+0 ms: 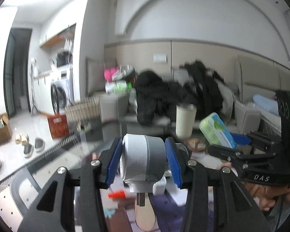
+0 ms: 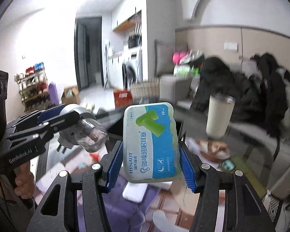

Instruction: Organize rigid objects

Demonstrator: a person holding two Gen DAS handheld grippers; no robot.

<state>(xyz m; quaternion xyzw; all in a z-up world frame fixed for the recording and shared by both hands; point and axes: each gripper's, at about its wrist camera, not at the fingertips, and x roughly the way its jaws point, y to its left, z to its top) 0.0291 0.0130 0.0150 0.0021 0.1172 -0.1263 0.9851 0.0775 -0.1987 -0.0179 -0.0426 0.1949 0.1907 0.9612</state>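
Note:
My left gripper (image 1: 144, 150) is shut on a grey plug-in night light (image 1: 143, 158), its blue pads (image 1: 114, 160) pressing both sides, lifted above the table. In the right wrist view the same light (image 2: 77, 123) shows a clear bulb and plug prongs, held by the left gripper (image 2: 48, 119) at the left. My right gripper (image 2: 150, 150) is shut on a flat green-and-blue earplug box (image 2: 150, 143) held upright and slightly tilted. The left wrist view shows that box (image 1: 216, 129) in the right gripper (image 1: 232, 143) at the right.
A cream tumbler (image 2: 219, 116) and a plate of bread (image 2: 212, 148) stand on the glass table (image 2: 247, 135). Below lie a white flat box (image 2: 135, 191) and an orange item (image 1: 117, 194). Black coats (image 1: 160, 96) cover the sofa behind. A slatted basket (image 1: 83, 110) stands left.

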